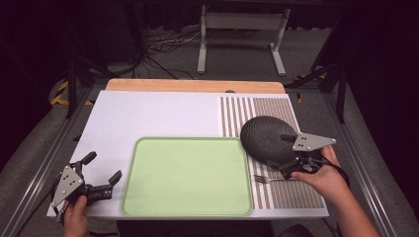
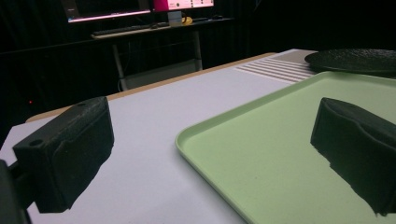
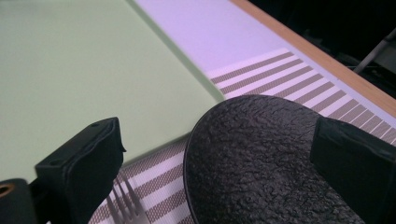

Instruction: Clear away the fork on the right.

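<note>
A dark, rough-textured plate [image 1: 264,136] rests on the striped placemat [image 1: 276,111] at the right, touching the corner of a pale green tray [image 1: 188,175]. A metal fork [image 1: 269,178] lies on the mat just in front of the plate. My right gripper [image 1: 288,154] is open at the plate's near right edge, one jaw over the plate and the other toward the fork. In the right gripper view, the plate's rim [image 3: 252,158] sits between the spread jaws and the fork tines [image 3: 123,196] show by the left jaw. My left gripper [image 1: 103,168] is open, left of the tray, holding nothing.
A white sheet [image 1: 148,116] covers the table's left and middle, with a wooden edge [image 1: 192,85] at the back. The tray's bare surface [image 2: 280,140] stretches ahead of the left gripper [image 2: 210,154], the plate [image 2: 355,60] beyond. A metal stand [image 1: 242,39] and cables lie on the floor behind.
</note>
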Available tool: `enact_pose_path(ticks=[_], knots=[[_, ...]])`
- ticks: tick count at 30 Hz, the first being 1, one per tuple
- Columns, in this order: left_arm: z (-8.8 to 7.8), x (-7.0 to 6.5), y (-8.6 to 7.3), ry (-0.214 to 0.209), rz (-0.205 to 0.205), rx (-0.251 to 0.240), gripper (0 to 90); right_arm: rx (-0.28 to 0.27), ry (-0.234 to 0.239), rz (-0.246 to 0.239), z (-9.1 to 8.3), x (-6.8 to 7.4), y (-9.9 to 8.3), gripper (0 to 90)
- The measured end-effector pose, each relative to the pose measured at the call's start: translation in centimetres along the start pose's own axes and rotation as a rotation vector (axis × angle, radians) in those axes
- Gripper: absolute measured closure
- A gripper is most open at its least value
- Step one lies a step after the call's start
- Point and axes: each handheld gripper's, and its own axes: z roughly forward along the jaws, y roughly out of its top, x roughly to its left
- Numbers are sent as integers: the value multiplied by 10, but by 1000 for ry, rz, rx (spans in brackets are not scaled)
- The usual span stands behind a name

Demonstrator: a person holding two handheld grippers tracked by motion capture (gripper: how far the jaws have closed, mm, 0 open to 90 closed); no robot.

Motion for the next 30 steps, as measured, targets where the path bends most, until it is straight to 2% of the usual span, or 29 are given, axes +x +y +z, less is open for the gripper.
enact_pose_path(ticks=[11,13,14,24,30], knots=[[0,0,0,3,0,-2,0,200,47,-103,4,-4,16,64],[0,0,0,3,0,-2,1,235,65,-111,5,-5,18,76],[0,0,0,3,0,-2,1,235,65,-111,5,-5,18,76],[0,0,0,5,1,-2,1,409,121,-175,15,-4,21,95],[0,0,0,3,0,-1,1,473,146,-201,20,-1,23,98]])
